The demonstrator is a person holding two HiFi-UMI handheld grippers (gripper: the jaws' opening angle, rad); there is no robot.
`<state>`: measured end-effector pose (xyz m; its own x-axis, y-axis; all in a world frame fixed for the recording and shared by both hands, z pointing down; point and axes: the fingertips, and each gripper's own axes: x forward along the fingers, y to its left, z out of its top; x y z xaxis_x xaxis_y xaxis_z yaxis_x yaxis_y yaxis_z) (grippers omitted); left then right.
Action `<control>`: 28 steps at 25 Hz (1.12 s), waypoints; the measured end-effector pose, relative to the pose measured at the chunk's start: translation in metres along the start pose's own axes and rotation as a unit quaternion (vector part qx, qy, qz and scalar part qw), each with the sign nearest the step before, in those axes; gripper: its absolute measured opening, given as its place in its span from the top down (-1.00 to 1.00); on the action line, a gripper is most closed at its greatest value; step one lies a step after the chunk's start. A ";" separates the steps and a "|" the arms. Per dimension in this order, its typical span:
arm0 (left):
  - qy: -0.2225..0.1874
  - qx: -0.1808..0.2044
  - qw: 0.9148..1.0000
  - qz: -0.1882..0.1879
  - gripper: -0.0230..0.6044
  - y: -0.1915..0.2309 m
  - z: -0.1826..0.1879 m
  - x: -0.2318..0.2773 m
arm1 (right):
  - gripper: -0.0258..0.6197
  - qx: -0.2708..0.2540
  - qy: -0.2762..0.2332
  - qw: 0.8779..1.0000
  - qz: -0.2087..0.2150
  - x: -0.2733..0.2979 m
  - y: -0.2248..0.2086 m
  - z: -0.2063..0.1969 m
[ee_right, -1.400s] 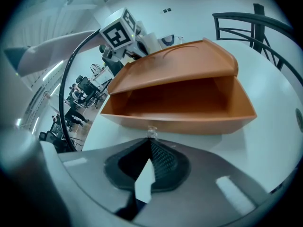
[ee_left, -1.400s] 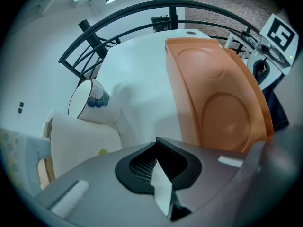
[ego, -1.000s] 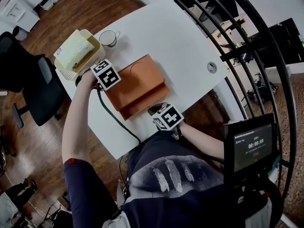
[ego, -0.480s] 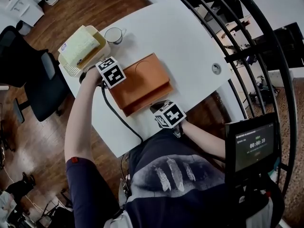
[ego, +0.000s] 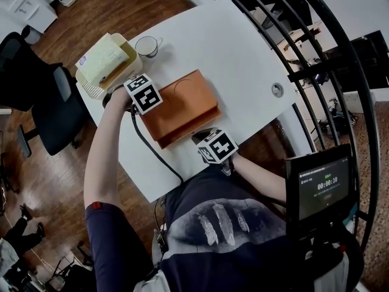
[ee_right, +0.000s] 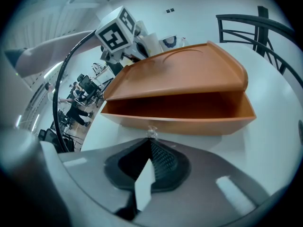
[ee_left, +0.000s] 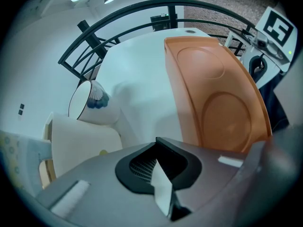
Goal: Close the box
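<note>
An orange box (ego: 182,105) lies on the white table (ego: 243,47). Its lid (ee_right: 184,74) hangs low over the base (ee_right: 189,123), with a narrow gap along the front. My left gripper (ego: 149,102) is at the box's left end beside the lid (ee_left: 218,93); its jaws (ee_left: 160,167) look shut and hold nothing. My right gripper (ego: 206,140) is at the box's near long side. It is shut, with its tip (ee_right: 150,143) right at the base's front wall.
A white cup (ego: 146,45) and a cream basket with a yellow pad (ego: 104,62) stand at the table's far left. A round grommet (ego: 277,90) sits near the right edge. A black railing (ego: 292,53) curves around the table. A dark chair (ego: 36,102) stands beyond the left end.
The lid has come down further, so the gap above the base is narrower. Both grippers stay almost where they were.
</note>
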<state>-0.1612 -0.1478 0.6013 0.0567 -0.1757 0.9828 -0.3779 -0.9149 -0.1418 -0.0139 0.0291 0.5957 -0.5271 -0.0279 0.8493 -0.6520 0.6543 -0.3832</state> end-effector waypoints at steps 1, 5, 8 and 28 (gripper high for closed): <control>0.000 0.000 1.000 0.001 0.89 0.000 0.000 0.000 | 0.91 -0.001 -0.001 1.000 0.000 0.000 0.000 0.001; -0.002 -0.003 1.000 0.003 0.89 0.000 0.001 -0.001 | 0.91 -0.005 -0.003 1.000 -0.002 0.001 -0.002 0.003; -0.002 -0.001 1.000 0.003 0.89 -0.001 0.002 -0.001 | 0.91 -0.003 -0.003 1.000 -0.003 0.001 -0.001 0.003; 0.007 0.021 1.000 0.010 0.89 -0.005 0.003 -0.003 | 0.91 -0.015 -0.019 1.000 -0.005 0.003 -0.002 0.017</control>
<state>-0.1573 -0.1440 0.5987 0.0367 -0.1884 0.9814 -0.3390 -0.9262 -0.1651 -0.0233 0.0150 0.5930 -0.5421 -0.0631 0.8379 -0.6409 0.6759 -0.3638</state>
